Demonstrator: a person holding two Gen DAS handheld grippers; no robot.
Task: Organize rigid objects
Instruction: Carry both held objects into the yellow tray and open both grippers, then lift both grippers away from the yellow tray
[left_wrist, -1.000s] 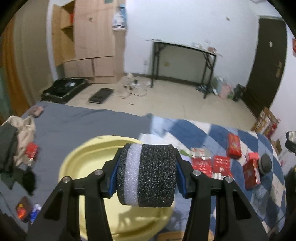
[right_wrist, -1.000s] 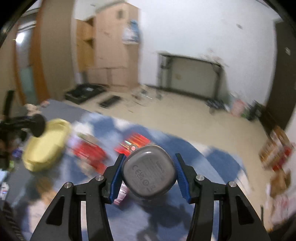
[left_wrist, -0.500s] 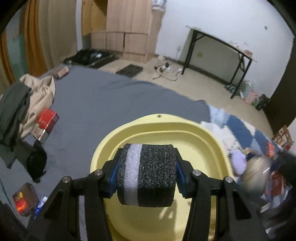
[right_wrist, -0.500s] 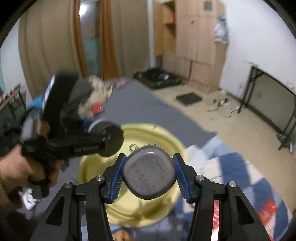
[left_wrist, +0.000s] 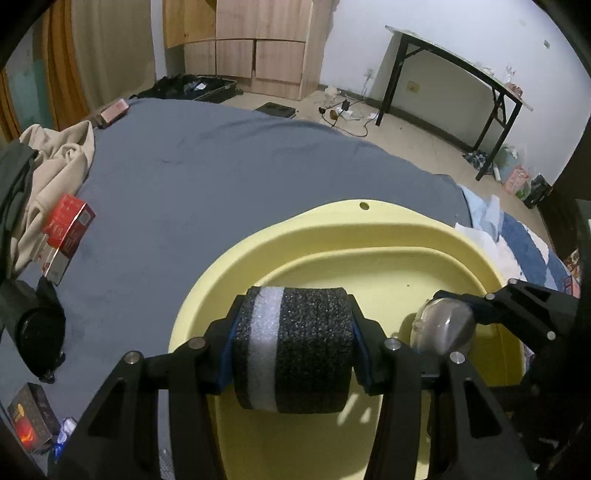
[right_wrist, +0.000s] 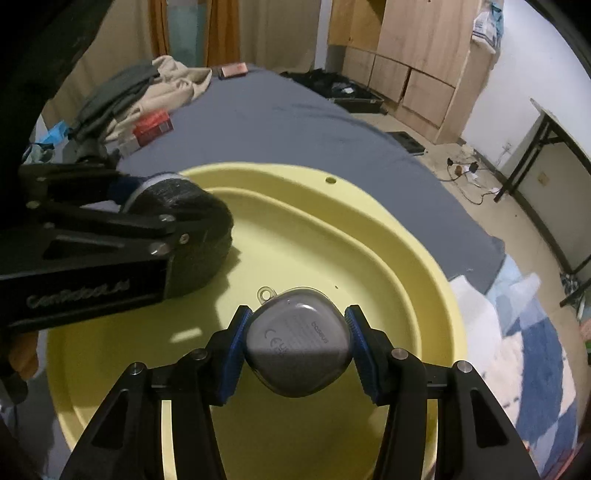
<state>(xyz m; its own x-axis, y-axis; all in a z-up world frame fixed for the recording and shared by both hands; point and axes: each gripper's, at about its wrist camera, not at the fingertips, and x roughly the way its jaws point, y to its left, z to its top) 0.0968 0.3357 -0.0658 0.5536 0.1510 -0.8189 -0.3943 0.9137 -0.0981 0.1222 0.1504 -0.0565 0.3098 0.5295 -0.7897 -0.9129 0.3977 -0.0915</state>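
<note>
Left wrist view: we see the left hand-held gripper clamped on a foam roll; the right hand-held gripper clamps a grey case over the yellow basin.

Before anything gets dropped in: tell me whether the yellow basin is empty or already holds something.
Empty as far as visible: the yellow basin shows bare floor; the foam roll and grey case are held above it.

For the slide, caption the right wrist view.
Right gripper holding a grey earbud case over the yellow basin, beside the left gripper clamping a black foam roll.
</note>
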